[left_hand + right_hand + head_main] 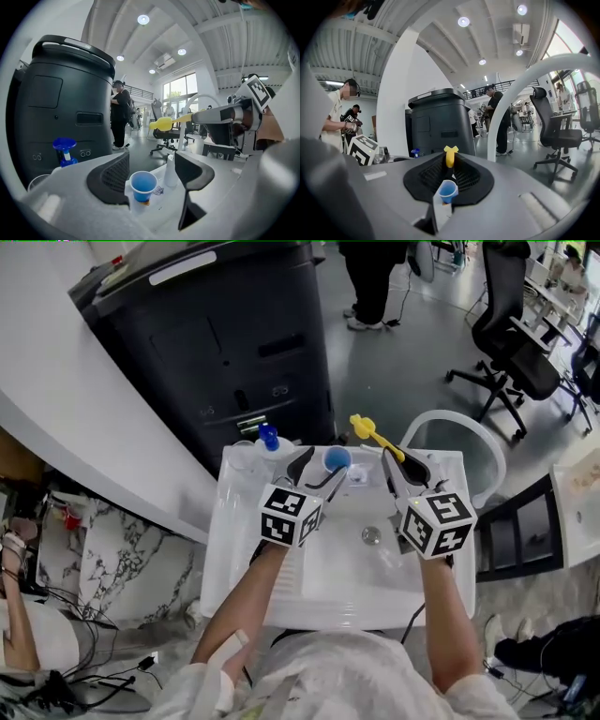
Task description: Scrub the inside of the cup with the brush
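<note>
A small blue cup (337,458) stands upright on the back rim of the white sink (246,549). My left gripper (323,471) reaches up to it. In the left gripper view the cup (143,185) sits between the open jaws of the left gripper (152,160), with a gap on each side of it. My right gripper (396,465) is shut on a yellow brush (374,433), whose head points away over the sink's back edge. In the right gripper view the brush (450,156) sticks up from the closed right gripper (450,169), with the cup (448,190) in front.
A blue-topped pump bottle (269,438) and a clear glass (242,457) stand at the sink's back left. Behind them is a large black bin (216,334). A white arched faucet (450,423) rises at the right. The drain (371,535) is mid-basin. Office chairs and people stand beyond.
</note>
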Demonstrator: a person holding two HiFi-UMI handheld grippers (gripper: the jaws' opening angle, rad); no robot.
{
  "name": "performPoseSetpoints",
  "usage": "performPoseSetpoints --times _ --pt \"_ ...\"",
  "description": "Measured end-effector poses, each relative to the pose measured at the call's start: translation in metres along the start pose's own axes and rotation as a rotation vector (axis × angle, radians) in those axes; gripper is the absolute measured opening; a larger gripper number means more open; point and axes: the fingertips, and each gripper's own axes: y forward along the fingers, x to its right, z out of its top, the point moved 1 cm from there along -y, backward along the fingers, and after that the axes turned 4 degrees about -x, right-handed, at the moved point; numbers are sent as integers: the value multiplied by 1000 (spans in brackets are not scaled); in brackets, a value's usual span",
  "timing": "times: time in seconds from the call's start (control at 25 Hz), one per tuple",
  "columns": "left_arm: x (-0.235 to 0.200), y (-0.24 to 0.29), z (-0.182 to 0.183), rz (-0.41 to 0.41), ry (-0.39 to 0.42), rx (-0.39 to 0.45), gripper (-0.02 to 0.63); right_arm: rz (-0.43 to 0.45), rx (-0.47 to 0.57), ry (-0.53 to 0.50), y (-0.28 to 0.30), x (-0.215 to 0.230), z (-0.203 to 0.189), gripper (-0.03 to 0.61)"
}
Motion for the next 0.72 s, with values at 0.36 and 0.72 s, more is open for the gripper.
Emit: performPoseSetpoints --times 0.36,0.72 --pt "-1 32 -31 -64 18 -34 354 -38 -16 -11 4 0 -3 34" --pt "-15 62 -64 -93 -9 -82 391 -66 -37 -13 9 4 -8 34"
